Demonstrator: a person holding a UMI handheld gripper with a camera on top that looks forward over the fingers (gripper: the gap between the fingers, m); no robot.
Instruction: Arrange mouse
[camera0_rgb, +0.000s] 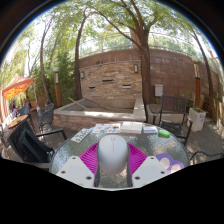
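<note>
The gripper (112, 170) sat nearest, its two white fingers (76, 172) at about seven and five o'clock, the magenta pads (92, 158) on their inner faces angled toward one another; between them stood the mouse (112, 154), a pale grey rounded shell with a thin seam running down its back, its flanks lying against both pads so that the fingers appeared closed on it (no gap could be made out on either side). Just beyond the mouse, at twelve o'clock from it, the round glass table (75, 148) spread out, carrying a flat white box (132, 127) and some papers (100, 131) toward its far edge, with a small green item (163, 132) at about two o'clock; dark metal chairs (45, 125) stood around the table at nine and three o'clock. Farther off, a low raised bed of stone (95, 107) ran across the patio; behind it rose a brick wall (120, 75) with a lighter stone panel; a tree trunk (146, 60) climbed at one o'clock, and leafy branches (110, 20) filled the top.
</note>
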